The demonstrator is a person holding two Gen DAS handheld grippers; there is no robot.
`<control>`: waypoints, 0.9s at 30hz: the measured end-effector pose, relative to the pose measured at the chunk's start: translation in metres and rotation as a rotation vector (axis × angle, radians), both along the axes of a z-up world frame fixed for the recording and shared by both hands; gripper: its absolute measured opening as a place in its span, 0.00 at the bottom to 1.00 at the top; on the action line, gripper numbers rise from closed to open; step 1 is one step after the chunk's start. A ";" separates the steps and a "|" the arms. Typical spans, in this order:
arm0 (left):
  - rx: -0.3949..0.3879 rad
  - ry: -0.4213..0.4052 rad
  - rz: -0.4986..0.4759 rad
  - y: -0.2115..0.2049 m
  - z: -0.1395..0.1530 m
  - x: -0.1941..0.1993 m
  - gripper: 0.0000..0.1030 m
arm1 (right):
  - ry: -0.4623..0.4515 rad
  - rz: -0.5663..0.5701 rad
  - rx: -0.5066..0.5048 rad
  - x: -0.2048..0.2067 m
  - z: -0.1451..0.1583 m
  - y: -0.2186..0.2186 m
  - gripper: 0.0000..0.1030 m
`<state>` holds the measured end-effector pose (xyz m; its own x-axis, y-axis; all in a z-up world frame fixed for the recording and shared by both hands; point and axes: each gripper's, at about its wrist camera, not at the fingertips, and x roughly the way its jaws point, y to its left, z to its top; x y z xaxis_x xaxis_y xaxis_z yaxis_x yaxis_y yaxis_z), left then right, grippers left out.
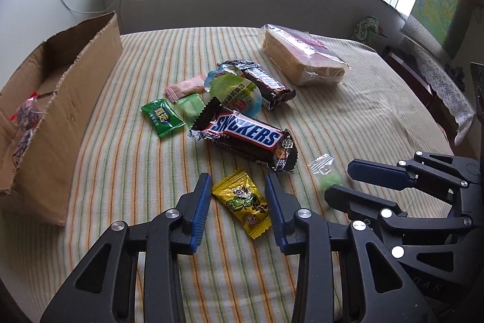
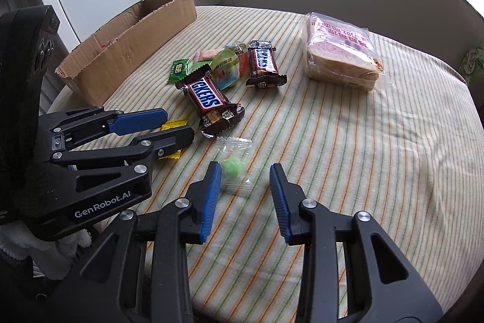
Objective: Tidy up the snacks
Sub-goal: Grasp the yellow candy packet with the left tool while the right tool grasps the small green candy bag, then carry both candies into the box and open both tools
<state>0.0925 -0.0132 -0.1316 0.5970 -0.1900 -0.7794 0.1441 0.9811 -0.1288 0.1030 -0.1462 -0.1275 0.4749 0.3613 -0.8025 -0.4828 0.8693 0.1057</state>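
Left wrist view: left gripper [image 1: 239, 186] part-open astride yellow candy [image 1: 242, 202].

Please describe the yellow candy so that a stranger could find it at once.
On the striped tablecloth, find the nearer Snickers bar. Just below it lies the yellow candy, between the left gripper fingers. It is the only yellow wrapper.

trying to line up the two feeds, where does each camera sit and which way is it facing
Left wrist: rides the left tool, angled down over the striped cloth; its fingers straddle the yellow candy, and the right tool shows alongside.
Right wrist: rides the right tool, angled down at the clear-wrapped green candy; the left tool shows alongside.
Shared: cardboard box, Snickers bars, bread bag.
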 end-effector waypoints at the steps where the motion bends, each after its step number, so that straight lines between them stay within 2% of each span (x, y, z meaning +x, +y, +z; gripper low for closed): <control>1: -0.004 0.002 0.004 0.000 0.001 0.000 0.34 | -0.002 0.003 -0.002 0.000 0.000 0.001 0.34; 6: -0.022 0.005 0.022 0.001 0.002 -0.009 0.39 | -0.003 0.020 -0.018 0.002 -0.003 0.007 0.34; 11: 0.014 -0.005 0.024 0.001 -0.001 -0.015 0.39 | -0.001 0.041 -0.044 0.001 -0.008 0.010 0.33; 14: 0.028 -0.010 0.002 0.000 -0.001 -0.015 0.39 | 0.009 0.021 -0.036 0.005 -0.009 0.005 0.22; 15: 0.042 -0.016 -0.011 -0.001 -0.002 -0.016 0.39 | 0.019 0.018 -0.020 0.007 -0.009 0.002 0.21; 17: 0.091 -0.033 -0.039 -0.006 -0.003 -0.020 0.37 | 0.028 0.013 -0.003 0.009 -0.009 -0.002 0.21; 19: 0.107 -0.045 -0.045 -0.007 -0.003 -0.025 0.29 | 0.026 0.010 -0.005 0.008 -0.009 -0.002 0.21; 21: 0.101 -0.050 -0.034 -0.004 -0.004 -0.027 0.23 | 0.023 0.005 -0.003 0.008 -0.009 -0.002 0.21; 27: 0.042 -0.049 -0.003 0.005 -0.002 -0.031 0.22 | 0.007 -0.005 0.012 0.003 -0.001 -0.005 0.21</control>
<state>0.0612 -0.0083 -0.1341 0.6341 -0.1594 -0.7566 0.1522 0.9851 -0.0800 0.1060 -0.1510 -0.1286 0.4711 0.3682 -0.8015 -0.4777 0.8704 0.1191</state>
